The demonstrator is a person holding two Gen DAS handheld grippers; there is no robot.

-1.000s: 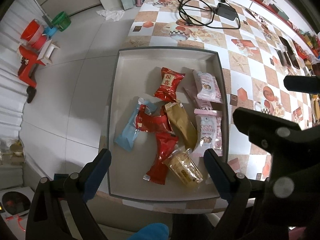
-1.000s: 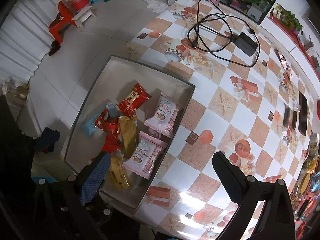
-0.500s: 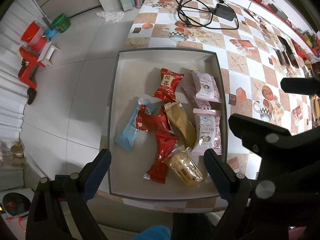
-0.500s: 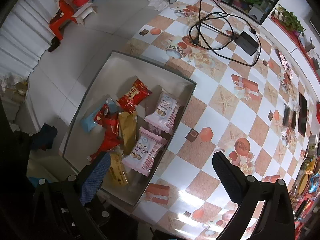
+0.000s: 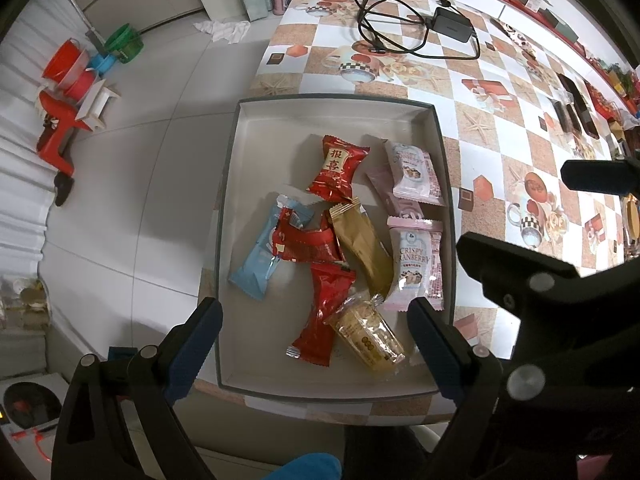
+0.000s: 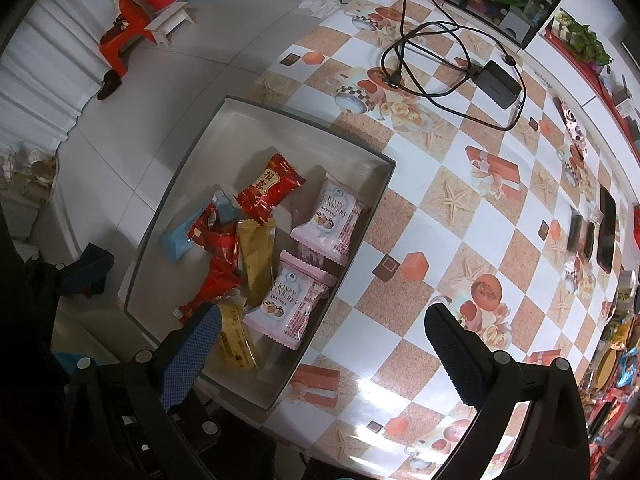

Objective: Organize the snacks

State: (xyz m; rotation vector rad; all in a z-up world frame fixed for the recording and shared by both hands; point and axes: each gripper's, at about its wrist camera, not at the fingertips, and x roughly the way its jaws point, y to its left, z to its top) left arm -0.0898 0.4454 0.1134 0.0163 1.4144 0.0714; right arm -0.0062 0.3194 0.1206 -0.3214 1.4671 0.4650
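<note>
Snack packets (image 5: 340,240) lie jumbled in the shallow tray (image 5: 280,112) at the worktop (image 6: 460,208) edge, unmoved since a second ago. Left hand-held gripper (image 5: 316,320) still hovers above them, released and empty; right hand-held gripper (image 6: 320,332) has drifted slightly, likewise spread wide.

I am seeing snack packets (image 5: 352,240) lying inside the tray (image 5: 332,102), sitting at the table's (image 5: 512,128) near-left edge, with the charger (image 5: 452,24) lying behind.
</note>
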